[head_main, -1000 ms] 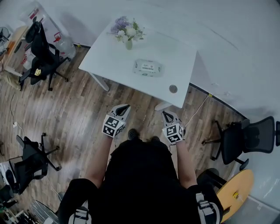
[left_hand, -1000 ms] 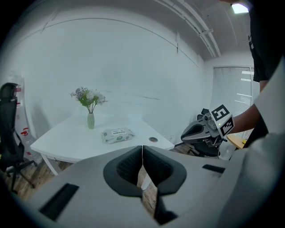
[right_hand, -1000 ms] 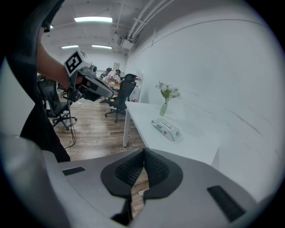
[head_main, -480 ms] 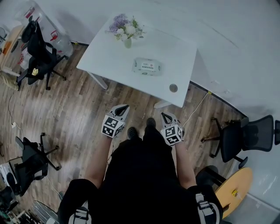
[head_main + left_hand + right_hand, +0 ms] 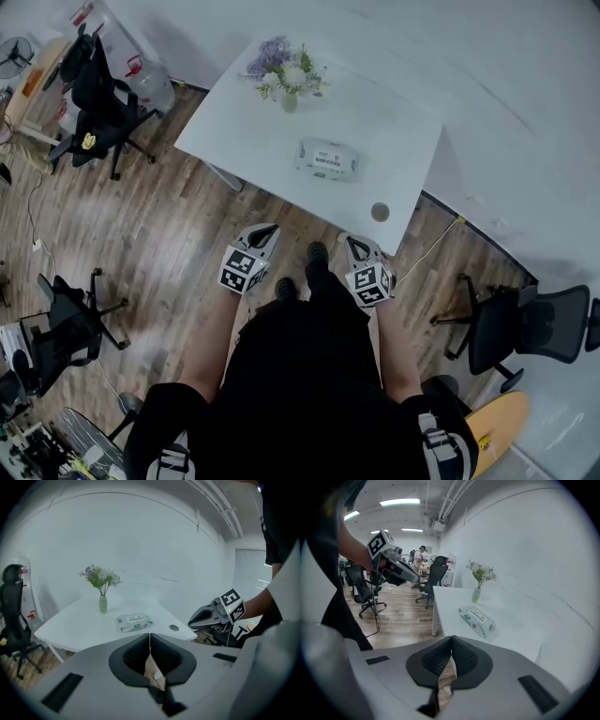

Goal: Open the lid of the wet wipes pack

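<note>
The wet wipes pack [image 5: 327,158] lies flat near the middle of the white table [image 5: 394,112], its lid down; it also shows as a pale pack [image 5: 133,621] in the left gripper view and a pack [image 5: 477,620] in the right gripper view. My left gripper [image 5: 267,232] is held over the wooden floor short of the table's near edge, jaws shut with nothing between them. My right gripper [image 5: 353,246] is level with it to the right, also shut and empty. Both are well short of the pack.
A vase of flowers [image 5: 286,75] stands at the table's far left. A round cable hole [image 5: 380,212] sits near the front right corner. Black office chairs [image 5: 98,94] stand at left, another chair [image 5: 525,323] at right. A cable [image 5: 436,246] runs on the floor.
The person has stepped toward the table, which now lies closer to both grippers. Both grippers stay shut and held at the same height.
</note>
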A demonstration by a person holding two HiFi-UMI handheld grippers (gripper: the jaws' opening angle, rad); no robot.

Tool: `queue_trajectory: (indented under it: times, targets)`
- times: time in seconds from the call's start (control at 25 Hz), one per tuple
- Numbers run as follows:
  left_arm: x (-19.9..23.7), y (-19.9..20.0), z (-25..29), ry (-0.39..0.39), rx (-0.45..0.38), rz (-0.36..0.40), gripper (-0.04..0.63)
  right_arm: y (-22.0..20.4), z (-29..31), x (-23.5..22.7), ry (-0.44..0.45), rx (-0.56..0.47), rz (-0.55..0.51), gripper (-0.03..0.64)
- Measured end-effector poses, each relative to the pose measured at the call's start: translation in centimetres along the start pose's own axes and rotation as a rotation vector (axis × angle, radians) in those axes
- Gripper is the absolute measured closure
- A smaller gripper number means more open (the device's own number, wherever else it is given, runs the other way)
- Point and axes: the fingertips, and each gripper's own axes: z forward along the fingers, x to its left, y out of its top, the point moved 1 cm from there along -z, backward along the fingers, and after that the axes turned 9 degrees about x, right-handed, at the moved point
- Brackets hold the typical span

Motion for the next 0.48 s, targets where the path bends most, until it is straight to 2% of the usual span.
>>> queue_trajectory:
  times: [0.48]
  targets:
    - [2.9,4.7,4.9,0.095,0.023,-0.046,0.572,3.8,5.6,-9.6,0.083,-0.049,-0.094,0.600]
